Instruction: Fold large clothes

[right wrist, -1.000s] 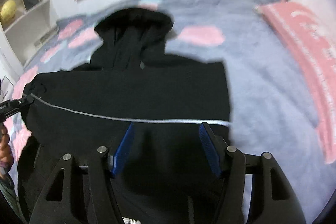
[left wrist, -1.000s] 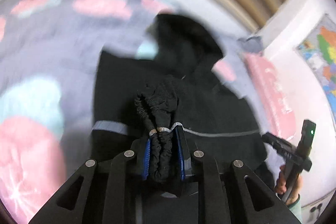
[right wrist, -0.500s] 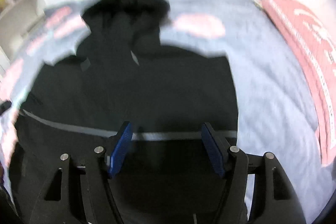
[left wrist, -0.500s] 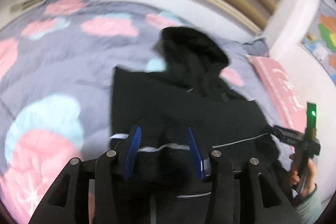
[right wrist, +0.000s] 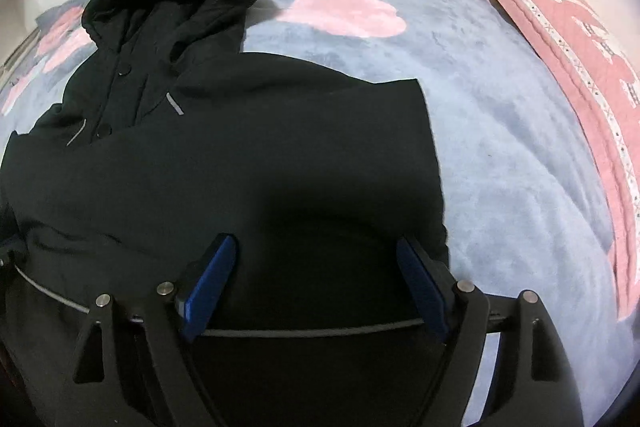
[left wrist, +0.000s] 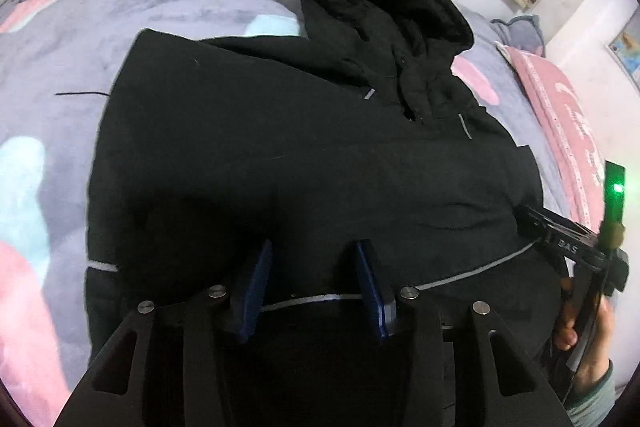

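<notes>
Grey bed cover (right wrist: pixel 500 131) with pink patches carries the black hooded jacket (left wrist: pixel 304 147), spread flat, hood away. Left claw (left wrist: pixel 310 287) and right claw (right wrist: pixel 316 287) both hang spread and empty just above its lower body.

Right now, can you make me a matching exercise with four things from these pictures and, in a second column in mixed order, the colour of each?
Things:
1. jacket
2. pillow
3. gripper pads
4. blanket

Colours:
A. blue
B. grey with pink patches
C. black
D. pink with a white trim

Pairs: 1-C, 2-D, 3-A, 4-B
</notes>
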Demonstrator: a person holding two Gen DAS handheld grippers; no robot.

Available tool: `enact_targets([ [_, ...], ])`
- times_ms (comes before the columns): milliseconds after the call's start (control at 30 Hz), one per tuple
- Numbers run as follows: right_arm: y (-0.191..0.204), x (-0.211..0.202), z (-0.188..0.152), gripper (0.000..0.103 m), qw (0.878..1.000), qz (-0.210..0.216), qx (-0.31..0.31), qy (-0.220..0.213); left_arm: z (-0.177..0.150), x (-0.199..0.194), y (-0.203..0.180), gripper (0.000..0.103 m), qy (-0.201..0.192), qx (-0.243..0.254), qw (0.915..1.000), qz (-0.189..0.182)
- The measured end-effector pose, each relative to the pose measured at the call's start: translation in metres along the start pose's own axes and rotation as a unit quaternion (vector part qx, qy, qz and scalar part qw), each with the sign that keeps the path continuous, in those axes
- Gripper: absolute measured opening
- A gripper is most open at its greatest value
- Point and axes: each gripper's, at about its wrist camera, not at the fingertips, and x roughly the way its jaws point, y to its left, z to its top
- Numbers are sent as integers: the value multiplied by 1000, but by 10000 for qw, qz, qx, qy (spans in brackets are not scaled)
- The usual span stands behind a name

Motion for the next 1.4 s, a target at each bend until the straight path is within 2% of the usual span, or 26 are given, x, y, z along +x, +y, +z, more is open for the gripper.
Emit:
enact_targets([
  [67,-4,-15,-3,83,10000,72,12,-36,-5,-18,-5,44,-201,145,9997,71],
  [200,-23,-67,-32,83,9967,659,171,-448,-31,-72,-13,45,-606,423,9966,-356],
  [267,-28,-82,-47,83,9960,677,142,-573,-42,-90,-16,50,-748,535,9952,-344],
  [400,-27,-85,-71,83,9975,416,-63,-560,-50,-75,-12,53,-581,491,9968,-259],
  [467,-27,-68,-80,83,9988,312,-100,-377,-54,-46,3,53,-176,228,9995,-151],
  [500,-29,-56,-85,83,9988,393,-75,-269,-55,-30,12,53,9,55,9997,-254],
  [567,-38,-40,-93,90,9975,654,152,-208,-57,-24,22,52,-118,-79,9987,-480],
  [667,-62,-26,-99,93,9884,1334,703,-207,-56,-25,21,53,-247,3,9983,-521],
  [733,-76,-23,-107,93,9806,1670,957,-358,-62,-29,19,53,-374,190,9976,-545],
  [800,-82,-27,-112,93,9782,1704,1102,-441,-67,-34,18,53,-452,327,9965,-629],
  [867,-84,-31,-112,94,9805,1556,1140,-375,-62,-38,23,53,-356,192,9963,-756],
  [967,-81,-41,-104,94,9881,1150,1019,-98,-55,-61,24,53,-184,-48,9968,-777],
  [1033,-77,-57,-94,94,9937,767,812,104,-41,-80,14,53,-163,41,9982,-573],
  [1100,-76,-79,-80,94,9964,556,612,173,-21,-102,0,53,-156,228,9988,-409],
  [1200,-73,-124,-44,94,9982,427,410,-33,15,-135,-23,53,-313,467,9980,-276],
  [1400,-64,-205,37,94,9958,573,360,-620,79,-194,-65,53,-768,703,9938,-400],
])
